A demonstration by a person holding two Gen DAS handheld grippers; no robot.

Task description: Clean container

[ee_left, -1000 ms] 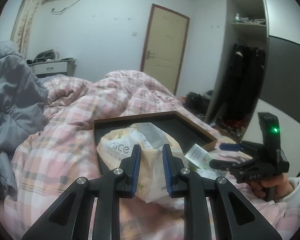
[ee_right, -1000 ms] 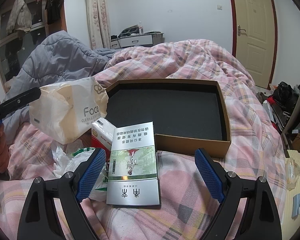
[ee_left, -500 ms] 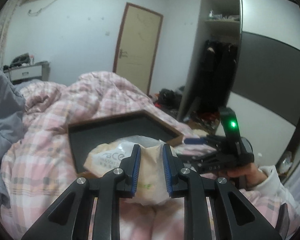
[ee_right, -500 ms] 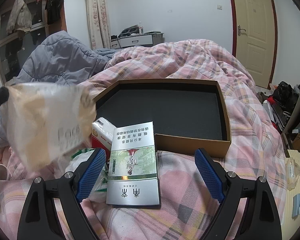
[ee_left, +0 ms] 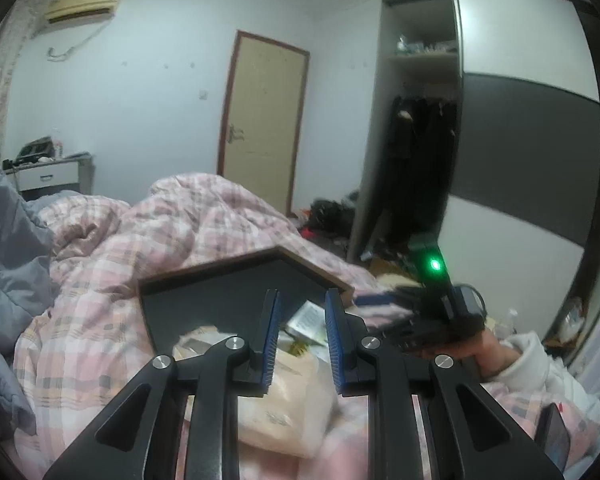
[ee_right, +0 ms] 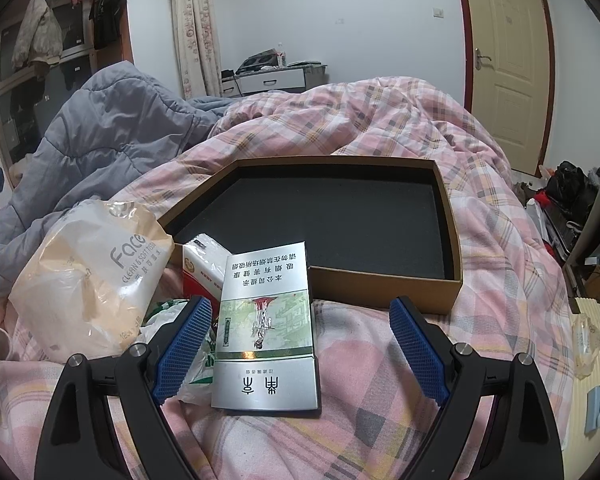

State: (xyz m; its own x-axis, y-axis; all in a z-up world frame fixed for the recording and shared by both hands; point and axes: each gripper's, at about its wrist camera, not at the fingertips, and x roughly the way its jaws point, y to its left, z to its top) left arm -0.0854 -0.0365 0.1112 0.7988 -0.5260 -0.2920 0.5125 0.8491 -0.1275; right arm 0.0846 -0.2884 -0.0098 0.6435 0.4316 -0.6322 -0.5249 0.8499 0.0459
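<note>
Hovering above the pink checked quilt (ee_left: 112, 264), the left gripper (ee_left: 300, 340) showed its blue-padded fingers parted with nothing between them in the left wrist view. Beyond them lay the shallow brown cardboard box with a black foam lining (ee_left: 220, 300). Just in front of that box, under the gripper, lay the cream plastic tissue pack (ee_left: 284, 404), blurred. To the box's right, a hand (ee_left: 486, 356) held the right gripper's black body.

From the right wrist view, the right gripper (ee_right: 300, 354) stood wide open, its fingers either side of a silver-and-green cigarette carton (ee_right: 266, 344) lying against the box's (ee_right: 380, 292) near wall. Left of the box sat the tissue pack (ee_right: 88, 280) and a red-and-white packet (ee_right: 202, 268).
</note>
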